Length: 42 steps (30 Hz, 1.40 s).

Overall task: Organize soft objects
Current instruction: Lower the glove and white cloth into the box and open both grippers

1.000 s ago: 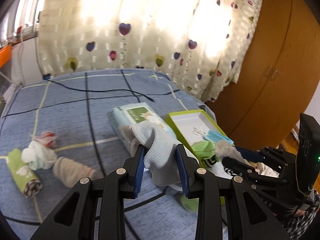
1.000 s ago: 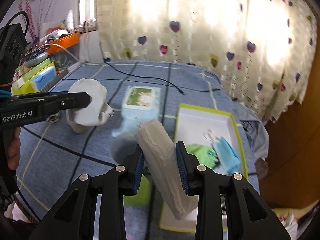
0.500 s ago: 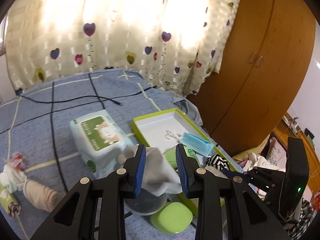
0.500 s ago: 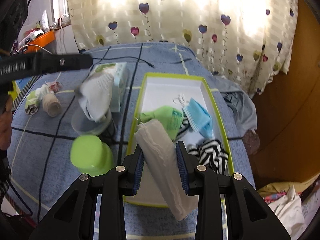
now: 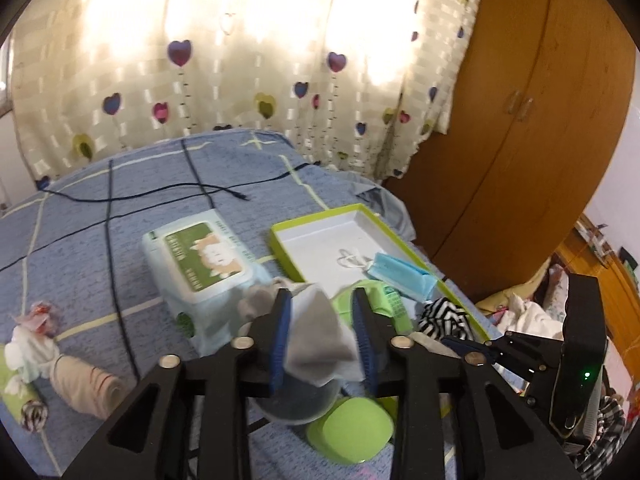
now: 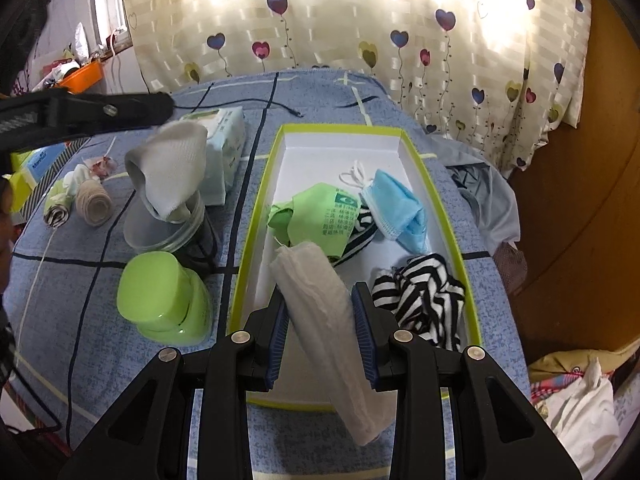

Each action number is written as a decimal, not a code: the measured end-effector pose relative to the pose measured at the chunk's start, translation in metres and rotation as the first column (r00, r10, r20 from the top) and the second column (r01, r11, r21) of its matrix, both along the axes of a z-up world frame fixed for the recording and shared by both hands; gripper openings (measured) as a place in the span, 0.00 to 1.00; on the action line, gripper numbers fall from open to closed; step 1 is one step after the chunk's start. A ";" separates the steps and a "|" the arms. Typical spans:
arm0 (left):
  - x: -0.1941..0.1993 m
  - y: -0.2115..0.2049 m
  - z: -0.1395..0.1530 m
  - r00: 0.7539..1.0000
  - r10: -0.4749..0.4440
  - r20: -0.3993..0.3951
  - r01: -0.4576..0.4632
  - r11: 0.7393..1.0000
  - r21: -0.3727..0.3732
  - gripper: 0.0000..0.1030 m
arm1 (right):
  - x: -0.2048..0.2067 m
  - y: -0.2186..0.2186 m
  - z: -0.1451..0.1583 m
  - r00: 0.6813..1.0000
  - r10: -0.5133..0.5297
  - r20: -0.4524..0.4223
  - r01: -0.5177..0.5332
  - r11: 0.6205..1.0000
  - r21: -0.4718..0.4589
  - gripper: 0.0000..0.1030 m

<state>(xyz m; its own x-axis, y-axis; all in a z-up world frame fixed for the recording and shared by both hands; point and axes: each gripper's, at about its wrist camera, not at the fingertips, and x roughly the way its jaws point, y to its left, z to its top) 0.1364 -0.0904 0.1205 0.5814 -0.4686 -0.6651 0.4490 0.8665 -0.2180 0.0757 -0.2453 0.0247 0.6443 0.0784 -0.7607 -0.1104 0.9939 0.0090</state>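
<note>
My left gripper (image 5: 320, 332) is shut on a grey-white sock (image 5: 320, 340) and holds it over a clear round container (image 6: 160, 228); the sock also shows in the right wrist view (image 6: 172, 164). My right gripper (image 6: 320, 328) is shut on a rolled white cloth (image 6: 324, 320) over the near end of the green-rimmed white tray (image 6: 256, 216). In the tray lie a green mask (image 6: 320, 216), a blue mask (image 6: 396, 208) and a black-and-white striped cloth (image 6: 424, 296).
On the blue bedspread: a wet-wipes pack (image 5: 200, 260), a green lid (image 6: 160, 296), a beige roll (image 6: 94, 204) and small rolled cloths (image 5: 28, 352) at the left, a black cable (image 5: 160, 196). A wooden wardrobe (image 5: 520, 120) stands to the right, curtains behind.
Both grippers moved right and forward with their cloths: the right one now hangs over the tray's near end, the left one lowered its sock over the clear container.
</note>
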 end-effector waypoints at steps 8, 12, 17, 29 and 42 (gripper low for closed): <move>0.003 -0.008 -0.019 0.997 0.029 -0.072 -0.025 0.998 0.060 0.57 | -0.001 0.010 -0.011 1.000 0.010 -0.016 -0.011 1.000 -0.008 0.33; 0.008 -0.011 -0.024 0.993 0.052 -0.104 -0.048 0.998 0.048 0.57 | -0.002 0.012 -0.013 1.000 0.010 -0.018 -0.011 1.000 -0.012 0.34; 0.008 -0.015 -0.024 0.994 0.070 -0.083 -0.064 0.995 0.070 0.46 | -0.002 0.012 -0.016 1.000 0.015 -0.024 -0.016 1.000 -0.015 0.34; 0.008 -0.023 -0.017 0.998 0.051 -0.028 -0.049 0.997 0.064 0.15 | -0.001 0.009 -0.017 1.000 0.020 -0.024 -0.020 1.000 0.004 0.34; 0.035 -0.053 0.000 1.000 -0.020 -0.007 0.020 1.000 0.009 0.15 | -0.002 0.007 -0.018 0.999 0.024 -0.028 -0.023 1.000 0.020 0.34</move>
